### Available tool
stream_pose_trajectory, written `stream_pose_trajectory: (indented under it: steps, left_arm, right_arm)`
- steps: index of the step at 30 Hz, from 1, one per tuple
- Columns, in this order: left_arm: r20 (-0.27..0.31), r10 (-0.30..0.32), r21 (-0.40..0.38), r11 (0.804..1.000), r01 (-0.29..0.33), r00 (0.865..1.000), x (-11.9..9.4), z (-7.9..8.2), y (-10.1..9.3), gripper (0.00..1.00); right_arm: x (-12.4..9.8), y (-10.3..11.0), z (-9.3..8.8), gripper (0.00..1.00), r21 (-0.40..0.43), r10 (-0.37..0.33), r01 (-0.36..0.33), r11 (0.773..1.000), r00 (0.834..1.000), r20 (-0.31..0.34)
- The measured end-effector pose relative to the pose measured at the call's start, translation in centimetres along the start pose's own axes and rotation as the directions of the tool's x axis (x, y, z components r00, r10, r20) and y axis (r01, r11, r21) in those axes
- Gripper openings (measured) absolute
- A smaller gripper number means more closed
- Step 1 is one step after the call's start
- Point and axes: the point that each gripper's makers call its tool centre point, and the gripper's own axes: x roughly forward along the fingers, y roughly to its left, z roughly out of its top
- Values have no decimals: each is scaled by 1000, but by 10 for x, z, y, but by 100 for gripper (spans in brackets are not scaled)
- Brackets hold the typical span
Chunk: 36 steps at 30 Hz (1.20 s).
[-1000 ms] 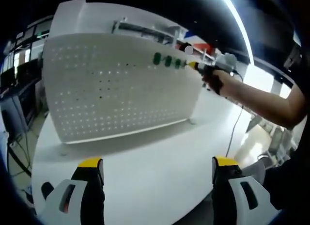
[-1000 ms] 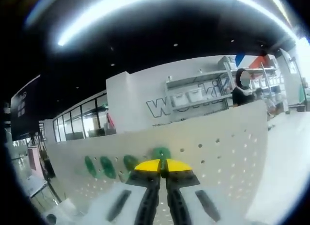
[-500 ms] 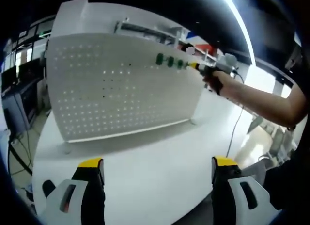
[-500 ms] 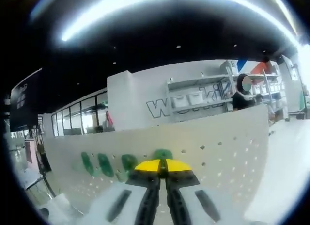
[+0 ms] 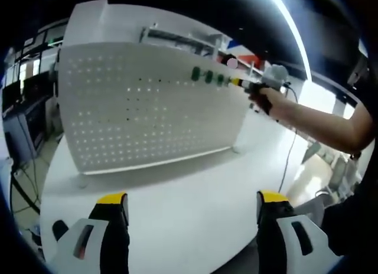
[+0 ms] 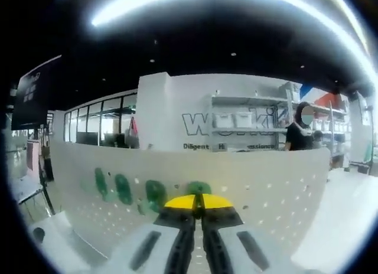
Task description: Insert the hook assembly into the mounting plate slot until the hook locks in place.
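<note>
Four green hooks [image 6: 146, 192] sit along the pegboard [image 5: 147, 103]; our right gripper [image 6: 198, 204] pinches the last [image 6: 199, 186], judged light, rigid plastic. Left gripper [image 5: 188, 198] gapes empty.

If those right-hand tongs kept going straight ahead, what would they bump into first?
Most likely the white perforated pegboard, right by the green hook at the tips of the right tongs. The jaws look shut, perhaps on it; depth is unclear.

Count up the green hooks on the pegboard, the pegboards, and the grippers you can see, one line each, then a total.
Green hooks on the board: 4 in the right gripper view, the rightmost just above the shut right gripper
White pegboard: 1
Grippers: 2, counting the open left gripper
Total: 7
</note>
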Motion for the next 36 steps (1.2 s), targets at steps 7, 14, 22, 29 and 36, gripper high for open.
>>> stream_pose_trajectory:
  steps: [7, 14, 22, 29, 36]
  left_arm:
    - [1, 6, -7, 1000, -6, 1000, -2, -1, 3, 90]
    - [-4, 13, -9, 1000, -13, 1000, -3, -3, 6, 89]
    - [-8, 9, -8, 1000, -9, 1000, 0, -2, 4, 88]
    - [-14, 3, -2, 1000, -3, 1000, 1, -2, 2, 88]
    - [-13, 11, -4, 1000, -11, 1000, -1, -3, 5, 89]
  right_arm:
    - [-2, 0, 0, 0, 44, -11, 10, 999, 999, 33]
    - [-9, 2, 2, 0, 78, -20, 11, 997, 993, 112]
    - [-17, 8, 18, 0, 48, -14, 7, 999, 987, 157]
    - [-10, 10, 29, 0, -8, 18, -17, 1000, 984, 176]
    - [-13, 6, 13, 0, 6, -5, 4, 1000, 988, 152]
